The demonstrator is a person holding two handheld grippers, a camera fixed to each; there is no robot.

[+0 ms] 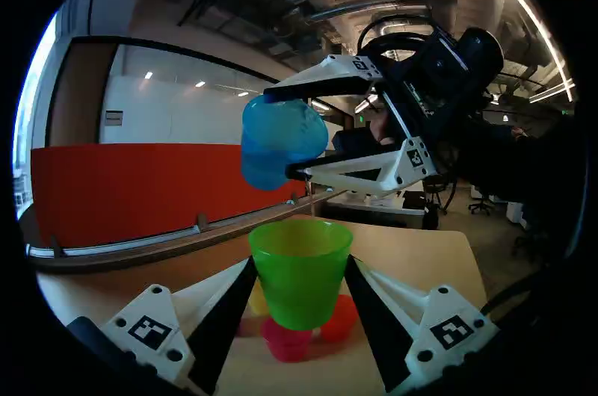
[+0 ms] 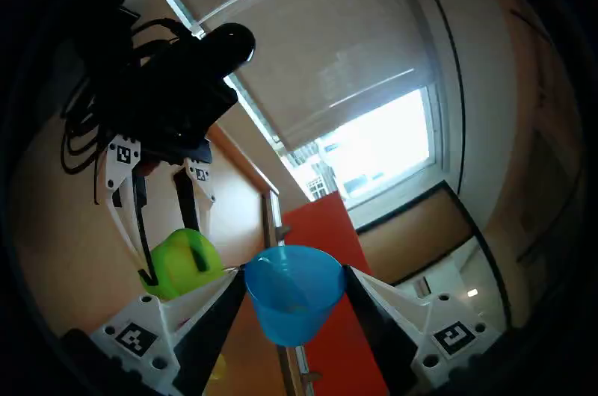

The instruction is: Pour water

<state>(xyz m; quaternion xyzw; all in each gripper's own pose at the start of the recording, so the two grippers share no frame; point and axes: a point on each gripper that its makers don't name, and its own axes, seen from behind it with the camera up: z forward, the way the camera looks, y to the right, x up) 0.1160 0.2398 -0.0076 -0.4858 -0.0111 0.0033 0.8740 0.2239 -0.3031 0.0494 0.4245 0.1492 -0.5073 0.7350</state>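
Observation:
In the left gripper view my left gripper (image 1: 300, 276) is shut on a green cup (image 1: 300, 265), held upright above the table. Above and behind it the right gripper (image 1: 278, 132) holds a blue cup (image 1: 278, 140) tipped on its side, mouth toward the left. In the right gripper view my right gripper (image 2: 294, 284) is shut on that blue cup (image 2: 291, 293), whose open mouth faces up in the picture. Farther off there, the left gripper (image 2: 173, 270) grips the green cup (image 2: 182, 263). No water is visible in either cup.
A light wooden table (image 1: 418, 254) lies below, with a pink cup (image 1: 286, 340), an orange cup (image 1: 338, 317) and a yellow one (image 1: 258, 299) clustered under the green cup. A red partition (image 1: 134, 187) borders the table's far side. A bright window (image 2: 374, 142) sits beyond.

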